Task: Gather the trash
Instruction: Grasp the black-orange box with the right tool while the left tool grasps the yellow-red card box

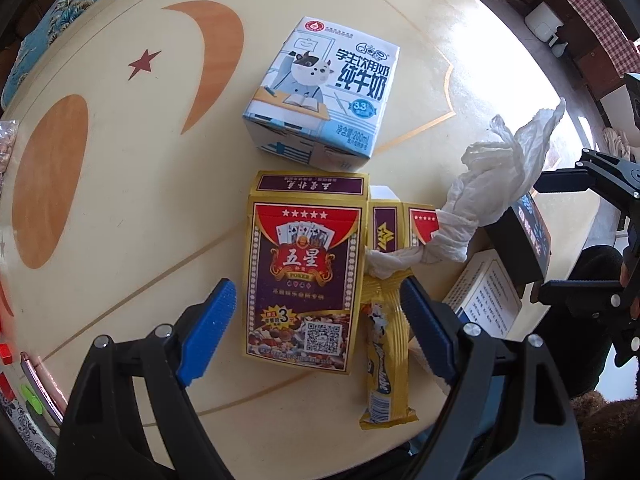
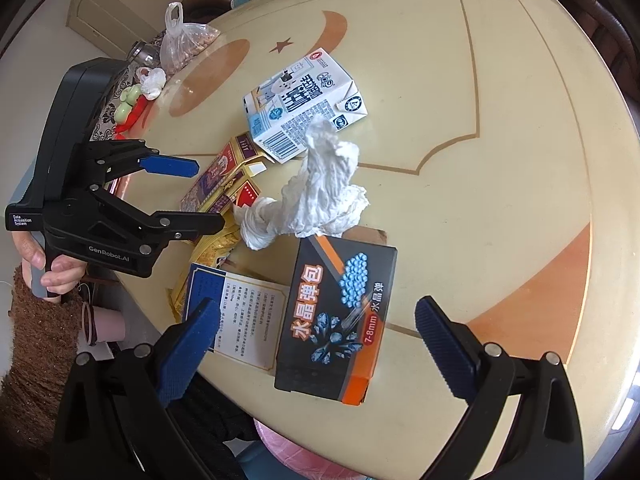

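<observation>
Trash (image 1: 304, 268) lies clustered on the table (image 1: 120, 208): light, stiff cartons, soft tissue (image 2: 320, 184). Both the left hand-held gripper (image 1: 316, 320) and the right hand-held gripper (image 2: 316, 340) gape wide, empty; pinching box edges seems best.

My left gripper (image 1: 316, 324) pointed straight down, its blue fingers (image 1: 208, 332) spread wide with nothing pinched. My right gripper (image 2: 316, 356) tilted downward, jaws equally wide. My left hand (image 2: 48, 268), at nine o'clock in the right view, clasped its handle.
</observation>
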A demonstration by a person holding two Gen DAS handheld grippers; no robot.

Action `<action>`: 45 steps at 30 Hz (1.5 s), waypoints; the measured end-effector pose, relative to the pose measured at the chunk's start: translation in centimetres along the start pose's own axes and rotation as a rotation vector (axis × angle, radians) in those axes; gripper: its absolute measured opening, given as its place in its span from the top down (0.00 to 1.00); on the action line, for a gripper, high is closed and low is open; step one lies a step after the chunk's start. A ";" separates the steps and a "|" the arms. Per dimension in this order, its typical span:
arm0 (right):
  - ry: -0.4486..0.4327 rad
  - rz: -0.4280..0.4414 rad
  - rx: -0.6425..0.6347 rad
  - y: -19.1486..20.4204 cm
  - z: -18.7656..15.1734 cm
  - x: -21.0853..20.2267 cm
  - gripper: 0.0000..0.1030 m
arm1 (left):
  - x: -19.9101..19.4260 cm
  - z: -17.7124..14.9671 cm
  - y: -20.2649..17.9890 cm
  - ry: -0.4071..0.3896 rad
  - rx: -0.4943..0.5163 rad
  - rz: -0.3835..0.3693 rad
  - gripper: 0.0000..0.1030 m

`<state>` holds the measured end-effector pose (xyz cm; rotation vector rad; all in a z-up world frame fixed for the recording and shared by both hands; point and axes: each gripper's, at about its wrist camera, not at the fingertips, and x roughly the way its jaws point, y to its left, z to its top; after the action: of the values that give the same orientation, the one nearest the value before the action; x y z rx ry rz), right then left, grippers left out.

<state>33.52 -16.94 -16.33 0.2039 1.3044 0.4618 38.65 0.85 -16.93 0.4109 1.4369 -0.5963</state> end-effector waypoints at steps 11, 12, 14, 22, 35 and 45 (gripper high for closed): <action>0.017 0.043 0.058 -1.3 0.3 1.4 0.27 | 1.0 -1.0 -1.0 -0.012 -0.005 0.002 0.25; 0.013 0.045 0.066 -1.4 0.3 1.4 0.33 | 1.0 -0.9 -0.8 -0.010 -0.014 0.004 0.29; 0.006 0.035 0.065 -1.5 0.3 1.5 0.40 | 0.9 -0.9 -0.3 0.002 -0.029 -0.002 0.31; -0.008 0.016 0.065 -1.5 0.2 1.6 0.49 | 1.0 -1.0 1.0 0.008 -0.076 -0.018 0.40; -0.072 -0.011 0.069 -1.8 -0.6 -1.6 0.49 | -0.9 -2.6 2.7 -0.024 -0.151 -0.020 0.42; -0.073 -0.045 0.064 -2.1 -1.6 -3.0 0.49 | -4.9 -4.2 3.2 -0.079 -0.193 0.005 0.42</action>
<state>31.88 -20.24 -14.97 0.2421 1.2504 0.3714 37.07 6.56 -12.81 0.2351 1.4026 -0.4600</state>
